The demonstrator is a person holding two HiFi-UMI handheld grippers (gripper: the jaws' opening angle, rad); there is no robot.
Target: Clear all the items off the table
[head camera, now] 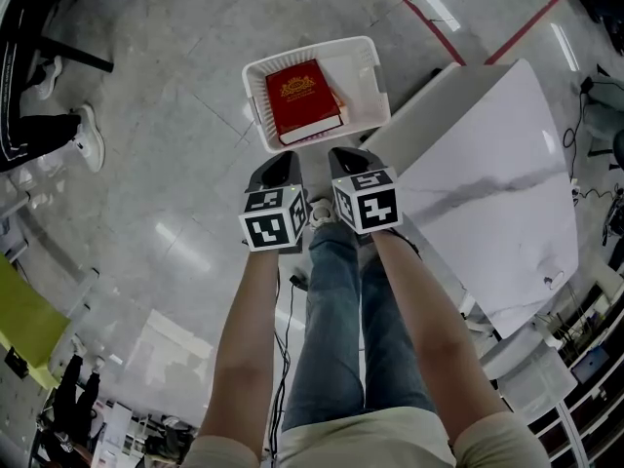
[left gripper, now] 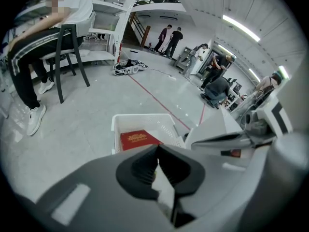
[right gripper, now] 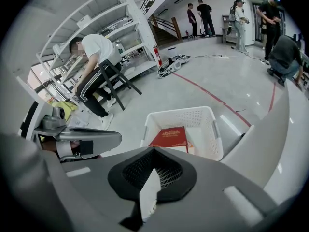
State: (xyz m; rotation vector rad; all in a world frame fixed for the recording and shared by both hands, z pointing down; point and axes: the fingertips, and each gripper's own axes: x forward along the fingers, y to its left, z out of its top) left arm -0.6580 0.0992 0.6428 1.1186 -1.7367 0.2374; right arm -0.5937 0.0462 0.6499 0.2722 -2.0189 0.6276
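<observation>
Both grippers closed on nothing, held side by side just short of the basket.

The left gripper [left gripper: 157,154] has its dark pads pressed together with nothing between them, and the right gripper [right gripper: 153,161] is the same. In the head view they hang close together over the grey floor [head camera: 175,164], tips pointing at the near rim of the white basket [head camera: 255,71]. The red book [head camera: 302,100] lies flat in the basket, cover up, filling its left side from the far wall to the near wall. An orange edge shows under the book's right side. I cannot tell what it belongs to. The basket stands on the floor, its right wall just beside the left corner of the white marbled table [head camera: 487,164]. Farther off, a person sits on a dark chair [left gripper: 72,52].
</observation>
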